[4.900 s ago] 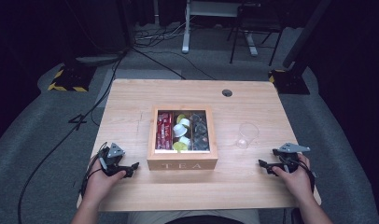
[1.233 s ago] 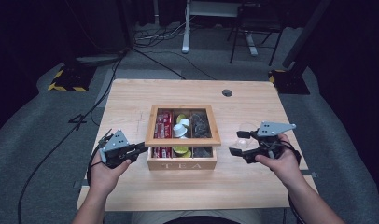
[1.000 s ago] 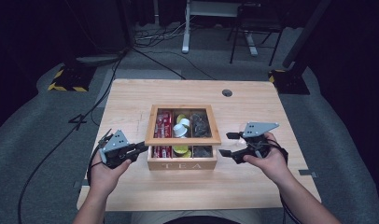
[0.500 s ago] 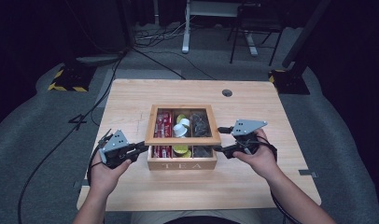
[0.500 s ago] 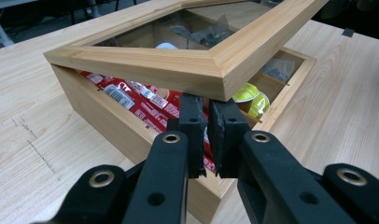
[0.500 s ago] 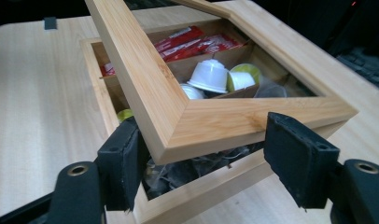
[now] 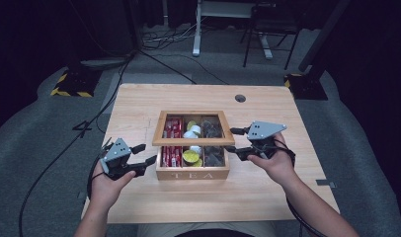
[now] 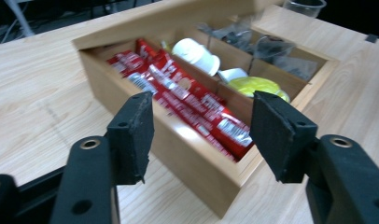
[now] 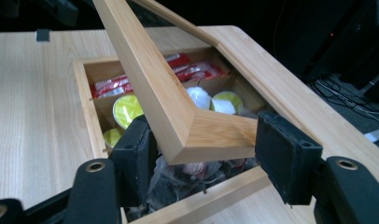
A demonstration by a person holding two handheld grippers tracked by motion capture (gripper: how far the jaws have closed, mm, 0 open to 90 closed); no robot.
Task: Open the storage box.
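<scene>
A wooden tea box marked TEA stands mid-table. Its framed lid is tilted up off the front edge. The box holds red sachets, yellow- and white-topped cups and dark tea bags. My right gripper is at the box's right side with its jaws spread wide. The lid's raised front corner sits between those jaws, close to both pads. My left gripper hovers open by the box's front left corner, holding nothing.
A clear plastic cup stands on the table beyond the box's right side. A round cable hole lies near the table's far edge. Cables, a desk frame and striped floor bases lie beyond the table.
My right gripper has moved left from the table's right side to the box's corner, and the lid now stands tilted up. The left gripper has stayed by the box's left front since a second ago.
</scene>
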